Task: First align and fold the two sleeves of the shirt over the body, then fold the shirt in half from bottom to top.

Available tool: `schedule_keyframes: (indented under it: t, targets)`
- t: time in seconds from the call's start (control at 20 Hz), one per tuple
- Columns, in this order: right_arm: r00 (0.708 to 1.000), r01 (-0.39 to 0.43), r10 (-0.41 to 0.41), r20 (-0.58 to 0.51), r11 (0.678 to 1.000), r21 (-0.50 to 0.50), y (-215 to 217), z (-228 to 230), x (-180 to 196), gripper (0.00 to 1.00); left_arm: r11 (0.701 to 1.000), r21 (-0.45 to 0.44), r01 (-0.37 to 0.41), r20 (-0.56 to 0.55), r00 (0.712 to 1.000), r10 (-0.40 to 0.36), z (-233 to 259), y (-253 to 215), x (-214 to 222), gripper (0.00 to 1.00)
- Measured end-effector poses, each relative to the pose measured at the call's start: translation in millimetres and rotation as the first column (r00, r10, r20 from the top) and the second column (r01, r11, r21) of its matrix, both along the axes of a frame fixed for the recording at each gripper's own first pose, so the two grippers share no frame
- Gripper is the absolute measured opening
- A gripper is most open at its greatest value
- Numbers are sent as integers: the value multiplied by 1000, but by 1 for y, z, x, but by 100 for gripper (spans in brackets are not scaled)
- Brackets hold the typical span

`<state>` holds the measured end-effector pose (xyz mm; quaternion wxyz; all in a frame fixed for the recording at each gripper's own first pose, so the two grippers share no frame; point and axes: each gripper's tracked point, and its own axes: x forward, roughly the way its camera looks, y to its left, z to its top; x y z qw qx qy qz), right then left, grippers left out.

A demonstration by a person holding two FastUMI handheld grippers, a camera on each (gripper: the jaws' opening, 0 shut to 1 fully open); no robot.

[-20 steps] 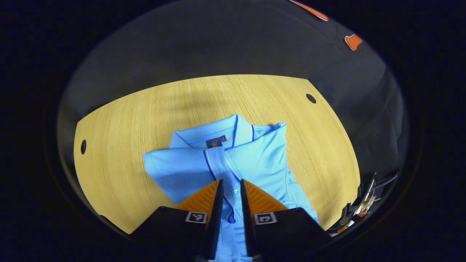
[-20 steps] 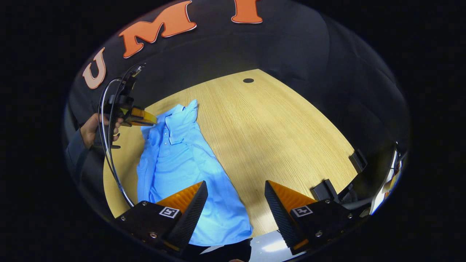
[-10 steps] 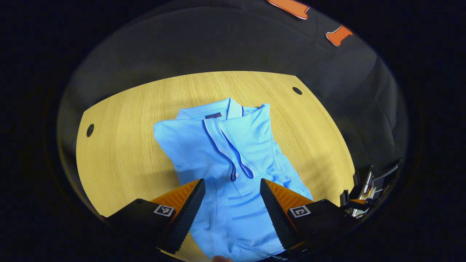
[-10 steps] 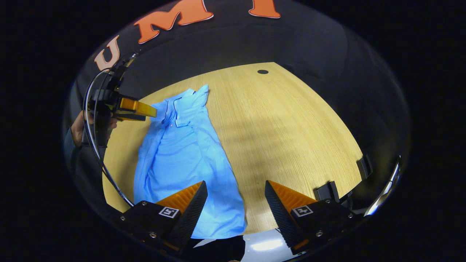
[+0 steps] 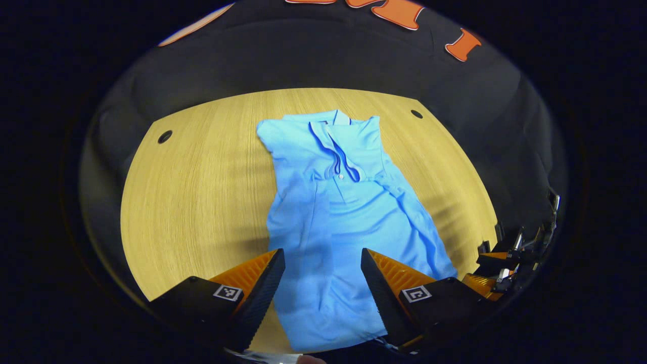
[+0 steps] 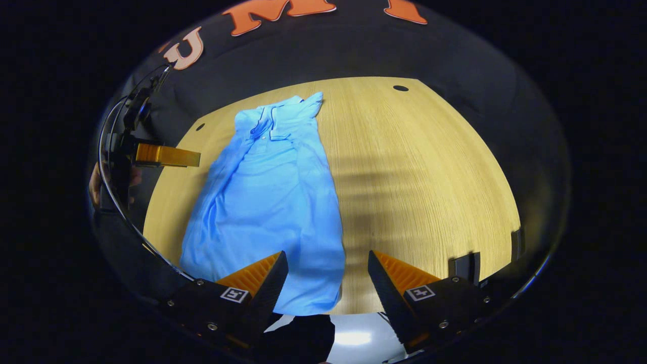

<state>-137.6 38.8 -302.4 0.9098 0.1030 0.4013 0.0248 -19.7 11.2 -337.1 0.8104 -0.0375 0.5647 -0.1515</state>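
Shirt lies flat on the counter, sleeves folded in, collar far. My left gripper and right gripper hover wide apart, holding nothing. I should pinch both hem corners evenly, then lift toward the collar

shirt hem: behind claw fingers | sleeves: perhaps tucked under, unclear

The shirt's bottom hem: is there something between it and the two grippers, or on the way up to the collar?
Nothing visible. The blue shirt lies alone on the wooden table; the left gripper and the right gripper hang open above its hem, and its body is bare up to the collar.
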Motion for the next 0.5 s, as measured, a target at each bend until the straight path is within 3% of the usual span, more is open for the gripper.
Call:
schedule_keyframes:
  t: [0.5]
  targets:
    - [991,-134,134,-20,991,16,24,-42,-25,98,997,70,-9,-62,998,13,-34,30,-127,99]
